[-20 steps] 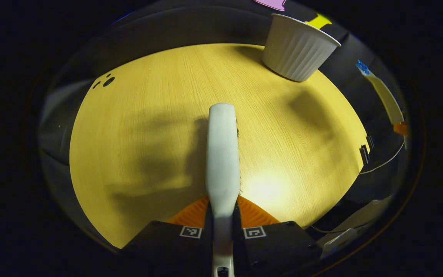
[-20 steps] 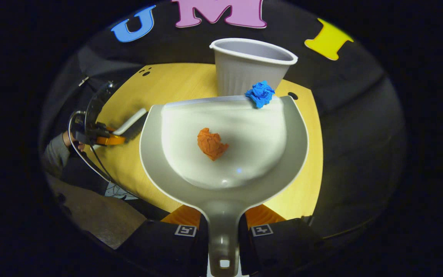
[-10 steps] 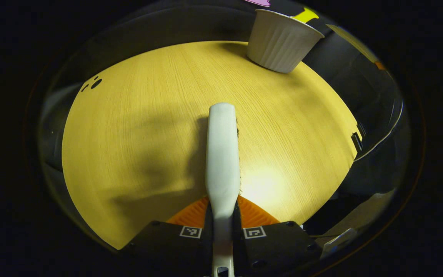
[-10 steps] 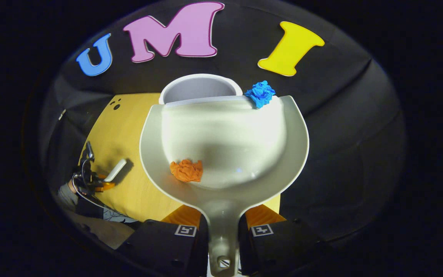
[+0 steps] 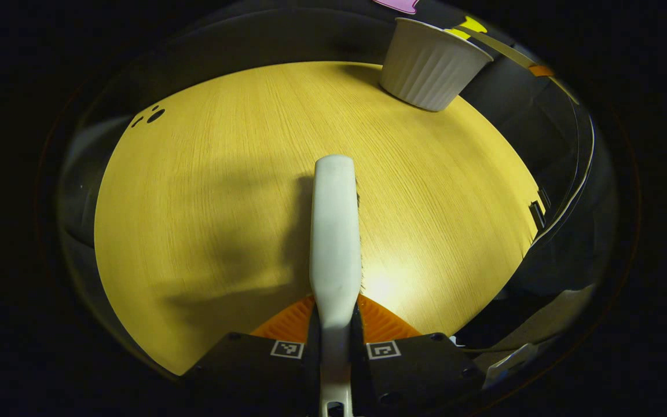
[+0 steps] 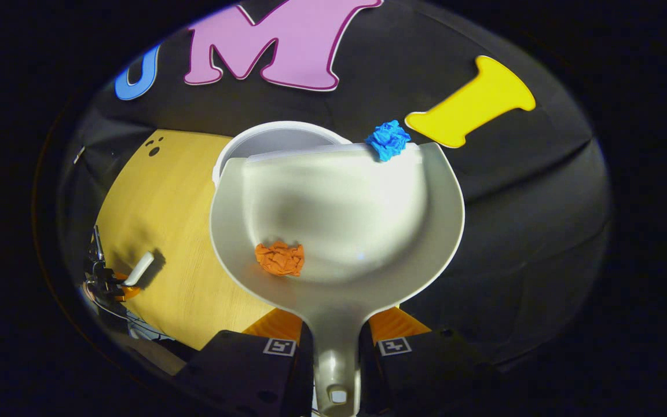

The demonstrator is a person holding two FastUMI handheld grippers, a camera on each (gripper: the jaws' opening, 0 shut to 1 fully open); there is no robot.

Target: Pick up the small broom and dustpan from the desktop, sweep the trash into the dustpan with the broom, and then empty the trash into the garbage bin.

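Desk [image 5: 206, 191] below — right gripper [image 6: 336, 347] clamps the dustpan [image 6: 339, 202] handle, left gripper [image 5: 333, 347] clamps the broom [image 5: 334, 231] — light, stiff plastic.

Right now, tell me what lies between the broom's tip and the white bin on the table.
Nothing: in the left gripper view, bare wooden tabletop runs from the broom tip to the white bin.
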